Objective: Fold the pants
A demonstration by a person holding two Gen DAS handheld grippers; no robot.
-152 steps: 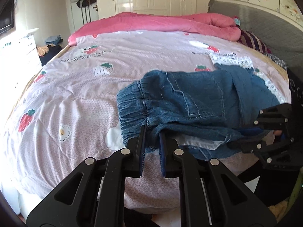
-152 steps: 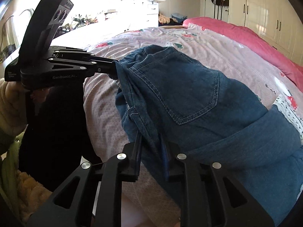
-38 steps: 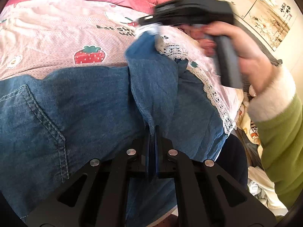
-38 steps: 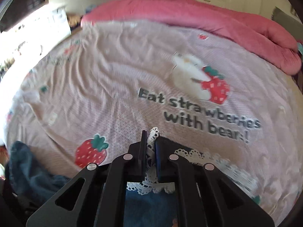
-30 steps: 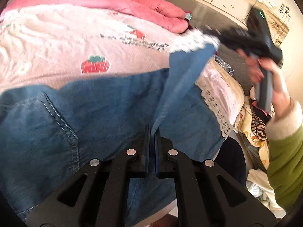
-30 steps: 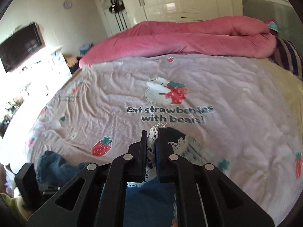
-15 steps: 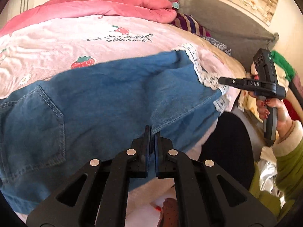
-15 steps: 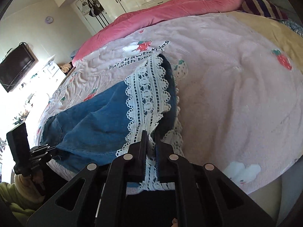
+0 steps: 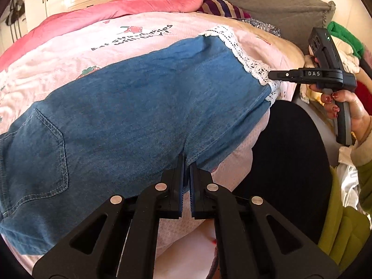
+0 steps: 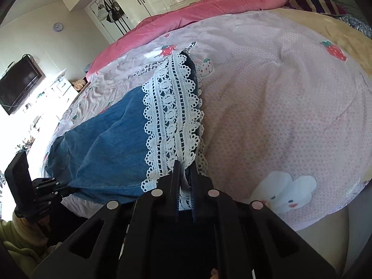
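A: Pants (image 9: 139,107) lay spread flat near the bed's front edge on the strawberry quilt (image 9: 69,53), lace hem (image 10: 172,116) at one end. Left gripper (image 9: 187,162) was clamped on the denim's near edge; right gripper (image 10: 184,169) pinched the lace.

B: Risks?

A: Near edge overhung the bed w/ the quilt, so letting go early could've let it slide off. Lace is thin; a hard tug might've slipped or snagged it.

On my left view the blue denim pants (image 9: 130,116) run off the left edge, waistband unseen. The black dotted lettering on the pink strawberry-print quilt (image 9: 58,53) is too smeared to read.
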